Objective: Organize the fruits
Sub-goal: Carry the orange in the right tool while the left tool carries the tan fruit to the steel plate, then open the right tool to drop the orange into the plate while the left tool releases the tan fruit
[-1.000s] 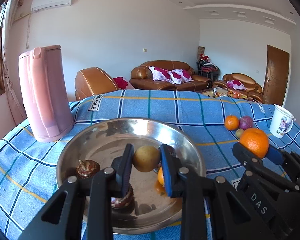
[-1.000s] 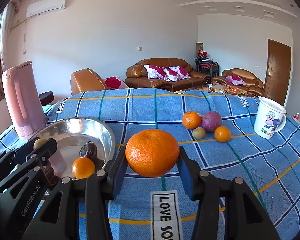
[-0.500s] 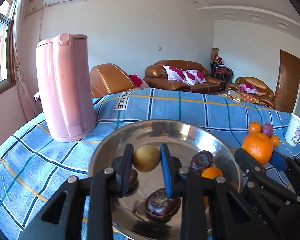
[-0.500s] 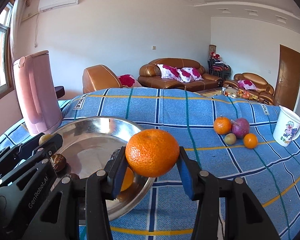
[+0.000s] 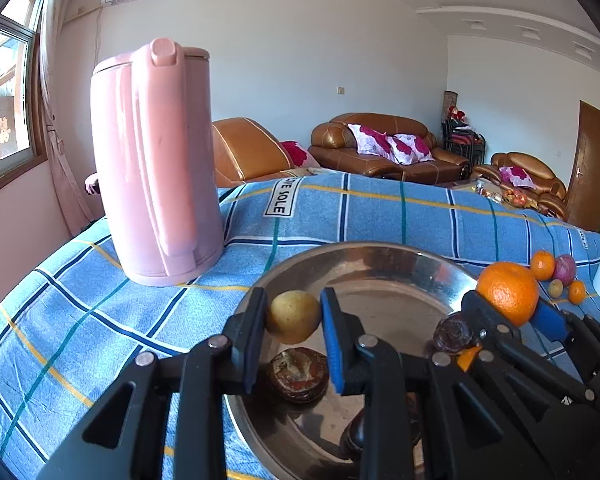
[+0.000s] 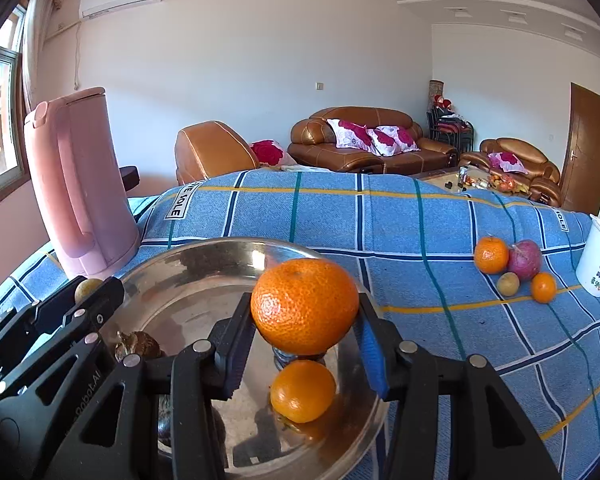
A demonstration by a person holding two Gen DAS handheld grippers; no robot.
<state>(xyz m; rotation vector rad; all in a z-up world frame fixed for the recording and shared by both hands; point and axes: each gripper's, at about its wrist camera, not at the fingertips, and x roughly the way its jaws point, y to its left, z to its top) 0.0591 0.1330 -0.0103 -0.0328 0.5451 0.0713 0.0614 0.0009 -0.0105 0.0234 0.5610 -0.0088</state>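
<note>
The large round orange fruit (image 6: 305, 306), pinched between the right gripper (image 6: 306, 340) fingers, and the small yellow-brown fruit (image 5: 293, 317) pinched by the left gripper (image 5: 293, 338) have both travelled over the shiny steel bowl (image 6: 204, 256), so release looks near.

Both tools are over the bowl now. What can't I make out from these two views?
- Steel bowl: near rim hidden by both tools, both views.
- Dark fruit: kind unclear, left view.
- Another dark piece: half hidden behind left tool, right view.
- White mug: cut off at the right edge.
</note>
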